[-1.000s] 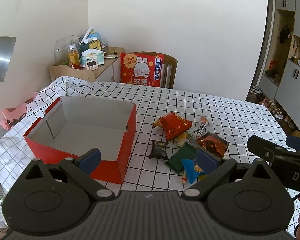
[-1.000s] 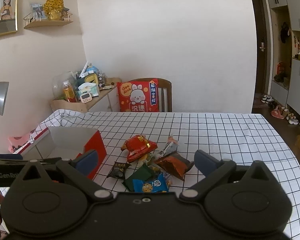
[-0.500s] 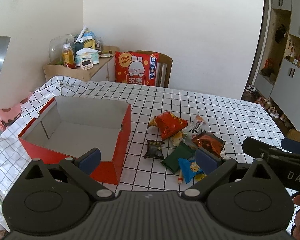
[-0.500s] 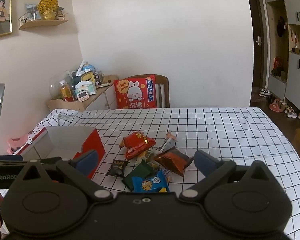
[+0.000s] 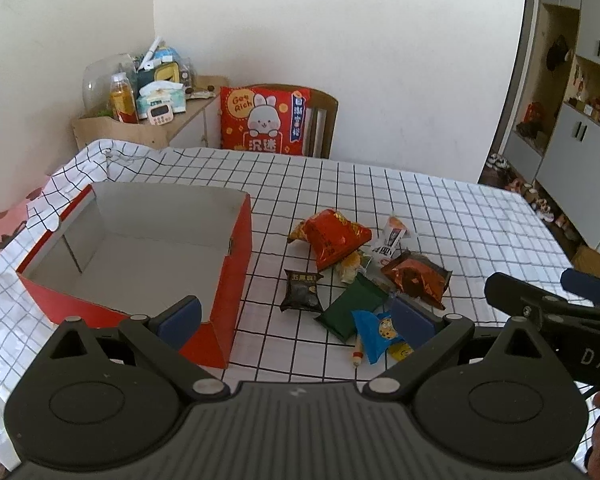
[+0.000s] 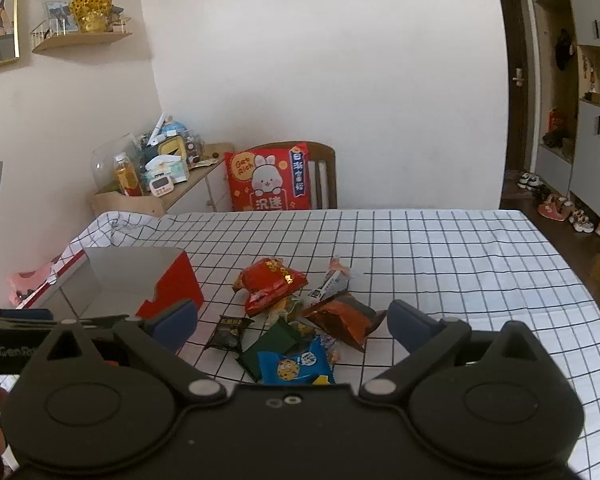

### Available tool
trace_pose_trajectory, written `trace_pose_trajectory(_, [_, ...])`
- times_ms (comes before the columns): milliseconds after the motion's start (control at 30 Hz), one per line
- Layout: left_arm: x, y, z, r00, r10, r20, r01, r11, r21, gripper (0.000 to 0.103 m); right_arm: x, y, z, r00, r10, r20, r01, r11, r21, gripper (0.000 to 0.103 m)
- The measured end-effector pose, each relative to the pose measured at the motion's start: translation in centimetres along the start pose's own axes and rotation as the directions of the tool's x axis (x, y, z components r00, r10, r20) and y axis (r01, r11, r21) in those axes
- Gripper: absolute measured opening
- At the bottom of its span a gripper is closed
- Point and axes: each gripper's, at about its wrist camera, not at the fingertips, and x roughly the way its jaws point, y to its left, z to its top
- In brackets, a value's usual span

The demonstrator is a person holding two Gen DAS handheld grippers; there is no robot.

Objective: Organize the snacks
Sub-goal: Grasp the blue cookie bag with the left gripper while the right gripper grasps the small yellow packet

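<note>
Nearest the cameras, the left gripper (image 5: 296,314) and right gripper (image 6: 292,322) hover with fingers spread wide, holding nothing, now closer to the snack pile (image 6: 290,320) than a second ago. The pile lies just right of the empty red box (image 5: 236,264). Beyond, bare checked tablecloth (image 6: 440,248) runs to the far edge.

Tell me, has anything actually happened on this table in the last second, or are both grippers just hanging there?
Only small camera drift: the snack pile sits a little nearer in both views, so both grippers have eased toward it. Nothing was picked up or let go. The left gripper and right gripper stay open and empty, the red box is still empty, and every packet lies where it did.
</note>
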Motion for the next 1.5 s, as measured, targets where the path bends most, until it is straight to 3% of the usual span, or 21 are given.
trace_pose_trajectory(200, [3.0, 0.3, -0.2, 0.997, -0.015, -0.074, 0.016, 1.000, 0.016, 0.102, 2.1, -1.3, -0.6, 0.999, -0.003, -0.053, 0.004, 1.000, 0.005, 0.097])
trace_pose_trajectory(433, [7.0, -0.8, -1.0, 0.994, -0.031, -0.100, 0.040, 0.995, 0.089, 0.101, 5.4, -3.2, -2.5, 0.989, -0.022, -0.149, 0.016, 0.999, -0.045, 0.090])
trace_pose_trajectory(700, [10.3, -2.5, -1.6, 0.987, -0.078, -0.139, 0.096, 0.988, 0.125, 0.097, 9.0, -4.5, -4.6, 0.967, 0.017, -0.255, -0.050, 0.991, -0.127, 0.083])
trace_pose_trajectory(1000, [13.9, -6.4, -1.8, 0.971, -0.162, -0.176, 0.201, 0.951, 0.236, 0.095, 12.3, -4.0, -7.8, 0.937, 0.044, -0.347, -0.126, 0.968, -0.218, 0.071])
trace_pose_trajectory(1167, [16.6, -7.4, -1.3, 0.941, -0.207, -0.266, 0.257, 0.951, 0.172, 0.095, 13.5, -4.1, -8.3, 0.930, 0.056, -0.362, -0.147, 0.962, -0.229, 0.068])
trace_pose_trajectory(1500, [21.0, -6.5, -0.6, 0.875, -0.266, -0.404, 0.279, 0.960, -0.027, 0.095, 14.9, -3.9, -8.7, 0.921, 0.084, -0.380, -0.182, 0.956, -0.230, 0.060])
